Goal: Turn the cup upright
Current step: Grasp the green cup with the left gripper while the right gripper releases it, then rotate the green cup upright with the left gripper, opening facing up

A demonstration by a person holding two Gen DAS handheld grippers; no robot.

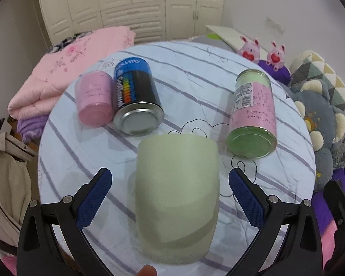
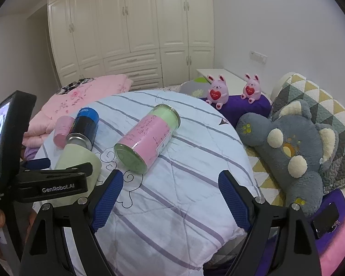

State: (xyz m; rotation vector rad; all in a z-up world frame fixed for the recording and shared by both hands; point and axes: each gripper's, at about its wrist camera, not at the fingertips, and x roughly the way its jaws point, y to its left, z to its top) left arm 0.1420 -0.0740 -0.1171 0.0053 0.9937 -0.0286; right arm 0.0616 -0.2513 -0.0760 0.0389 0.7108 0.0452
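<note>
A pale green cup (image 1: 177, 197) lies on its side on the striped quilt, between the fingers of my left gripper (image 1: 170, 184). The jaws stand open with gaps on both sides of the cup and do not touch it. In the right wrist view the cup (image 2: 78, 158) shows at the left, partly hidden behind the left gripper's black body. My right gripper (image 2: 170, 186) is open and empty, hovering over the quilt right of the cup.
A pink cup (image 1: 94, 101), a blue and black can (image 1: 138, 101) and a pink-labelled green jar (image 1: 253, 117) lie on their sides on the quilt (image 1: 195, 73). A grey plush toy (image 2: 292, 147), two pink bunnies (image 2: 217, 93) and a pink blanket (image 1: 64, 69) ring the surface.
</note>
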